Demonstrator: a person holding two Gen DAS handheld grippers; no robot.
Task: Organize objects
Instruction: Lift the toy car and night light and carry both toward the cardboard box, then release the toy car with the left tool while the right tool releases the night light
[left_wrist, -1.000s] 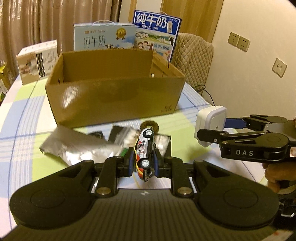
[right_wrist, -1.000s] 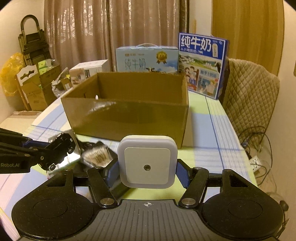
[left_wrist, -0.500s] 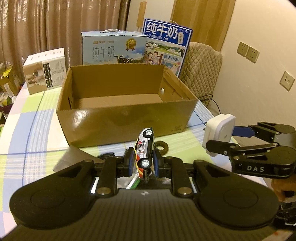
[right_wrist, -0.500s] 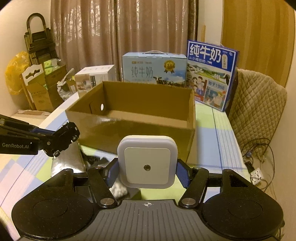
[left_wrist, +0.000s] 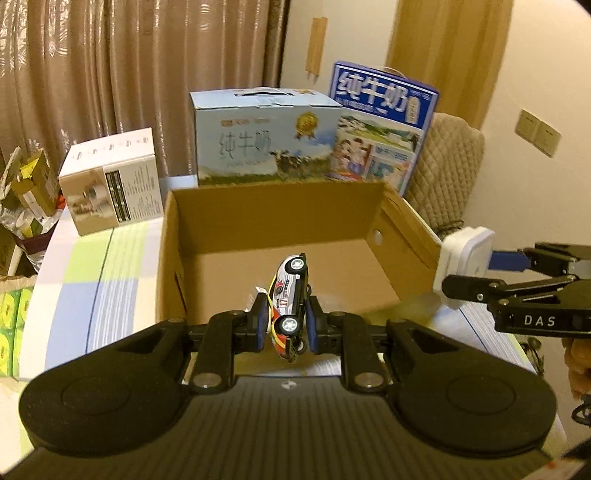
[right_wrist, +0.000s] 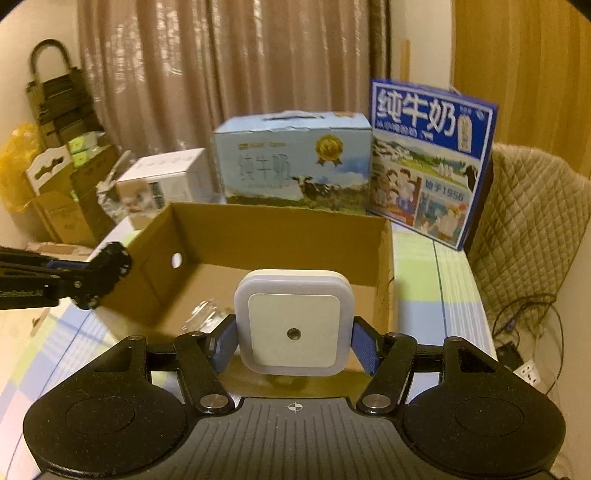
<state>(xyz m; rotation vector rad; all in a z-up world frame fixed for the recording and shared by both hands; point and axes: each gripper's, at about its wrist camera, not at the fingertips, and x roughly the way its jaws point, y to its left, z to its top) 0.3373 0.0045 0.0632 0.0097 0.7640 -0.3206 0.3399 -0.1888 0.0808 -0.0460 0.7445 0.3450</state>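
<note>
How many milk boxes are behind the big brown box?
2. The light blue milk box stands right behind the brown box; the dark blue milk box leans to its right, beside the padded chair. More may be hidden.

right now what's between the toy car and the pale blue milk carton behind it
In the left wrist view, the cardboard box: its bare floor and back wall separate toy car from carton.

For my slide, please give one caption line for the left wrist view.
Left gripper carries a toy car toward the open cardboard box.
</note>
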